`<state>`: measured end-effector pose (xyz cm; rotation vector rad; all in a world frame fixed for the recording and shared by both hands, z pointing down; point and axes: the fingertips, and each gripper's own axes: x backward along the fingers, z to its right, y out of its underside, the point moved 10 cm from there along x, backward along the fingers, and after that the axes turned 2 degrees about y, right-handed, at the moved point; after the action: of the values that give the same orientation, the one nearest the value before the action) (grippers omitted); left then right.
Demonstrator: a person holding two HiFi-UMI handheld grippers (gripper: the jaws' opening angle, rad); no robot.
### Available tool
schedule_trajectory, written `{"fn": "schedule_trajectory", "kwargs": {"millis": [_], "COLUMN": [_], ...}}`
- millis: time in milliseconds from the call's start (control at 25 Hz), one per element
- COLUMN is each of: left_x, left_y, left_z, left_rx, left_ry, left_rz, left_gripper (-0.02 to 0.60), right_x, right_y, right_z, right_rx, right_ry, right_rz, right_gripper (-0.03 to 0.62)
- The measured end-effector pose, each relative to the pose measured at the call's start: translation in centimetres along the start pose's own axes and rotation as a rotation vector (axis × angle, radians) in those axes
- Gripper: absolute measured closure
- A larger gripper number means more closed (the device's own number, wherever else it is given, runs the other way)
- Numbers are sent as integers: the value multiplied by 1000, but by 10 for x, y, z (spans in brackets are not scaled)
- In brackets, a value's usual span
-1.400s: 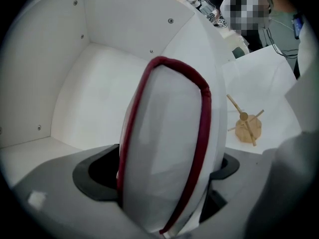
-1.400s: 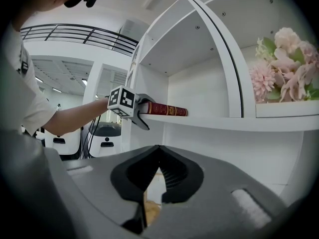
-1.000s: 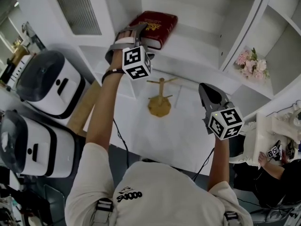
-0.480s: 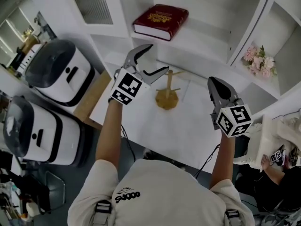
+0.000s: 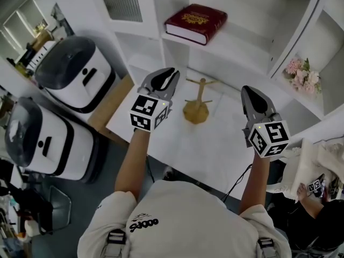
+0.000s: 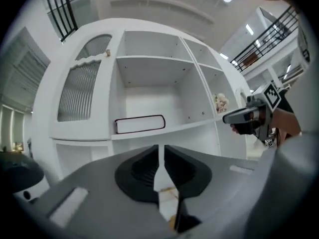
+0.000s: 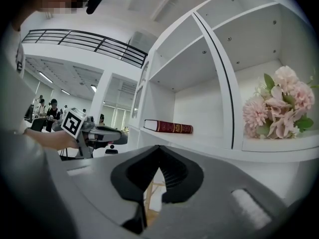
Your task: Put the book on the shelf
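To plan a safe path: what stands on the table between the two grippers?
A wooden peg stand stands between the left gripper, which has just been closing on nothing, and the right gripper; the head view shows it.

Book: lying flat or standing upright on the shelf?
Lying flat. The book shows its cover upward on the shelf; right gripper view shows its spine level.

book [image 5: 196, 21]: glossy cover | stand [image 5: 196, 110]: bare wood | shelf [image 5: 244, 43]: smooth matt white
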<state>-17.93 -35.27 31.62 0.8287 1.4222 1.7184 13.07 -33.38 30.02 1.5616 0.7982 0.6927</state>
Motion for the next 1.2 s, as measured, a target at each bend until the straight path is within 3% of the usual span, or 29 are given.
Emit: {"fn": "schedule_trajectory", "kwargs": {"millis": [40,280,600,1200], "left_x": [3,16,18,14], "left_y": [2,-5,-6,0], "left_z": [2,21,19,27], "left_rx": [-16,-114,-91,-140], "left_ry": [-18,19,22,60], "left_rz": [-13,-6,5,-3], "left_gripper": [559,566,565,565], "right_x": [0,-3,-7,-9], "right_y": [-1,-1,0,7], "right_z": [-2,-7,-21,-22], "right_rx": [7,22,92,83], "right_ry": [1,0,-46,-55], "right_rz": [2,11,-21,-36], "right_gripper": [592,592,592,592]}}
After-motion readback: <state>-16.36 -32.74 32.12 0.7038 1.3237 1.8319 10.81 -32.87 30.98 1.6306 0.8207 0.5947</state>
